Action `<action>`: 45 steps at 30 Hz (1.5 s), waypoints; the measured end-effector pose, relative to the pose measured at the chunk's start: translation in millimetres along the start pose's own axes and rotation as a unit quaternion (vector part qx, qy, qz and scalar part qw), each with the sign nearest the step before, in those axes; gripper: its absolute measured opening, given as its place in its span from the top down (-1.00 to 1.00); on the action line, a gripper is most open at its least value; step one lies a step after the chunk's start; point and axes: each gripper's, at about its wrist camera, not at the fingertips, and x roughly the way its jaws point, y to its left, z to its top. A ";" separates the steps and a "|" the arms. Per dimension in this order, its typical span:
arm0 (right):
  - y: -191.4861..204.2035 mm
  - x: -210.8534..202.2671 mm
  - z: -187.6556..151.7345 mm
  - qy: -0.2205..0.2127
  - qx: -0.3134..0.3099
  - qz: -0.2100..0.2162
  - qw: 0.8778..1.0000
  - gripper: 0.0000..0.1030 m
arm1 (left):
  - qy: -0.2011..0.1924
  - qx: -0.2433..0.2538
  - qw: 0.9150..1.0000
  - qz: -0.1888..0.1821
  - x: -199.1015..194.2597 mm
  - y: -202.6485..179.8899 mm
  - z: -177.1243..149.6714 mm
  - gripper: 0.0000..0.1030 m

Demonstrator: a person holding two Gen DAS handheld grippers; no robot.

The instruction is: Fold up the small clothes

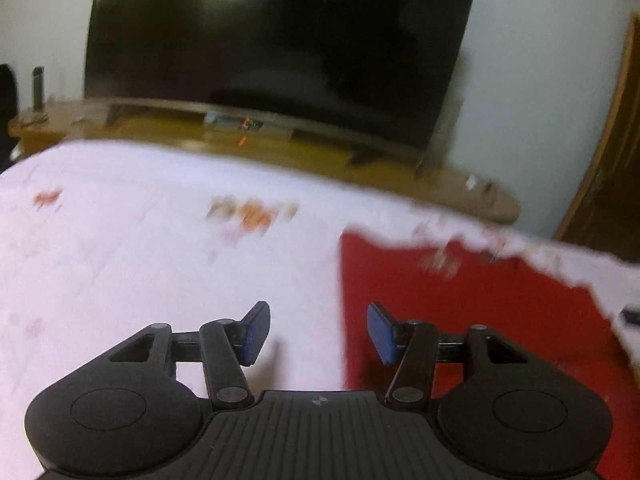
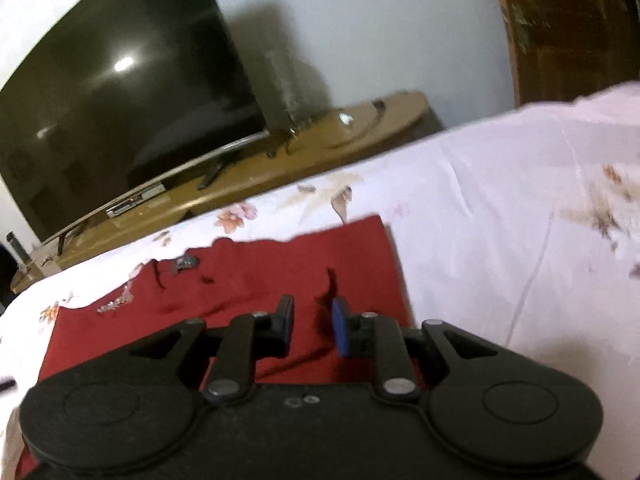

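Above a bed spread with a white, flower-printed cotton sheet (image 1: 132, 248), the left black two-finger gripper with blue pads (image 1: 319, 332) hangs with its jaws well apart and nothing between them. Its left finger sits over bare sheet, its right finger (image 1: 382, 334) over the edge of a flat red fabric garment (image 1: 460, 312) that lies to the right in this blurred view. The garment's far edge looks ragged against the sheet, though motion blur makes its outline hard to read.

From the right wrist camera, the right black gripper with blue pads (image 2: 313, 326) hovers over the same red garment (image 2: 260, 268), its jaws parted by a narrow gap with no cloth pinched between them. A dark crease or shadow runs across the fabric just beyond the fingertips. The garment lies spread flat on the sheet (image 2: 500, 200), with small glittering trim near its left far edge and one straight side running along the right.

Beyond the bed stands a long low brown wooden cabinet (image 2: 280, 160) carrying a large dark flat-screen television (image 1: 280, 48), switched off and reflecting a ceiling light. A plain white wall (image 1: 552, 88) rises behind it, and a brown wooden door (image 2: 568, 28) stands at the right.
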 end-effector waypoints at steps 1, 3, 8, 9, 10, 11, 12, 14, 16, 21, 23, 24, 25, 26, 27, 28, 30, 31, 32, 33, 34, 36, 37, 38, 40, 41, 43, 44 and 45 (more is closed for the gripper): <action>0.5 2.0 1.8 0.001 -0.005 0.003 1.000 0.58 | -0.007 0.010 1.000 -0.006 7.2 -7.0 8.2 -0.03; 7.5 11.2 4.4 0.008 -0.015 0.006 1.000 0.58 | -0.009 0.029 0.999 -0.026 26.7 -23.1 21.4 -0.03; 24.7 32.8 -2.4 0.024 -0.054 0.009 0.998 0.58 | 0.022 0.066 0.996 -0.059 87.1 -55.9 30.2 -0.03; 24.8 37.8 -4.5 0.028 -0.055 0.007 0.998 0.58 | 0.033 0.066 0.996 -0.058 99.0 -57.7 28.3 -0.03; 23.2 42.2 -6.3 0.032 -0.053 0.004 0.998 0.59 | 0.045 0.069 0.995 -0.053 108.1 -58.2 25.9 -0.03; 20.8 45.3 -8.4 0.035 -0.051 -0.001 0.998 0.62 | 0.061 0.076 0.995 -0.036 119.2 -57.4 22.4 -0.03; 17.7 49.0 -10.1 0.039 -0.049 -0.004 0.998 0.66 | 0.070 0.076 0.994 -0.023 125.2 -56.8 17.8 -0.03; 12.1 53.9 -14.4 0.040 -0.050 -0.001 0.998 0.67 | 0.057 0.079 0.995 -0.032 125.6 -53.7 13.1 -0.04; 13.0 53.6 -15.0 0.039 -0.061 0.000 0.997 0.67 | 0.058 0.078 0.995 -0.031 122.1 -55.4 15.7 -0.04; 17.8 44.3 -7.0 0.019 -0.063 0.003 0.998 0.53 | 0.031 0.070 0.996 -0.038 120.4 -58.9 27.3 -0.05; 20.5 46.3 -4.0 0.015 -0.069 0.002 0.997 0.49 | 0.048 0.075 0.996 -0.026 132.6 -59.5 27.5 -0.12; 21.1 50.2 -3.8 0.019 -0.072 0.000 0.997 0.49 | 0.061 0.078 0.995 -0.016 141.3 -57.4 25.9 -0.17; 21.0 56.6 -4.8 0.028 -0.075 -0.006 0.997 0.49 | 0.054 0.087 0.995 -0.016 144.0 -56.9 22.2 -0.20; 20.0 64.2 -7.3 0.041 -0.079 -0.014 0.996 0.50 | 0.051 0.094 0.994 -0.015 144.6 -58.3 20.3 -0.25; 19.3 66.3 -10.1 0.036 -0.085 -0.014 0.996 0.50 | 0.051 0.103 0.993 -0.011 144.8 -61.4 19.1 -0.27; 19.4 66.8 -12.1 0.030 -0.090 -0.014 0.995 0.50 | 0.051 0.109 0.993 -0.008 144.9 -63.6 18.8 -0.28; 19.7 67.0 -12.5 0.028 -0.094 -0.015 0.995 0.50 | 0.051 0.110 0.993 -0.001 140.8 -66.0 20.6 -0.28; 19.6 66.6 -11.5 0.031 -0.094 -0.015 0.995 0.50 | 0.047 0.111 0.993 0.003 135.2 -68.1 22.2 -0.28; 20.0 64.7 -8.9 0.034 -0.092 -0.016 0.995 0.51 | 0.036 0.113 0.993 0.003 126.7 -71.1 23.7 -0.28; 21.8 59.9 -5.9 0.031 -0.089 -0.017 0.995 0.48 | 0.021 0.115 0.993 -0.003 117.8 -74.6 24.9 -0.28; 25.1 52.4 -3.9 0.016 -0.093 -0.011 0.996 0.41 | 0.010 0.114 0.993 -0.011 110.6 -78.7 25.1 -0.28; 34.8 45.0 -2.2 -0.003 -0.105 0.004 0.994 0.37 | 0.003 0.118 0.993 -0.026 102.4 -92.5 22.1 -0.28; 40.9 46.3 -2.1 0.001 -0.108 0.016 0.994 0.37 | 0.005 0.124 0.992 -0.032 101.8 -101.7 19.2 -0.28; 47.5 49.2 -3.4 0.006 -0.111 0.026 0.993 0.37 | 0.007 0.130 0.991 -0.037 101.6 -109.6 15.6 -0.28; 62.5 56.8 -9.5 0.021 -0.127 0.055 0.990 0.42 | 0.014 0.150 0.988 -0.034 103.8 -124.0 6.6 -0.28; 70.1 60.1 -14.1 0.026 -0.141 0.065 0.987 0.44 | 0.021 0.159 0.987 -0.026 105.4 -127.8 1.4 -0.28; 80.2 69.0 -24.6 0.041 -0.169 0.057 0.983 0.46 | 0.042 0.169 0.985 -0.009 110.9 -131.3 -8.4 -0.28; 79.3 74.4 -28.6 0.047 -0.173 0.041 0.983 0.46 | 0.036 0.167 0.985 -0.011 109.4 -130.2 -10.7 -0.30; 75.4 74.3 -29.4 0.041 -0.167 0.038 0.984 0.49 | 0.035 0.163 0.986 -0.010 108.2 -128.2 -11.1 -0.36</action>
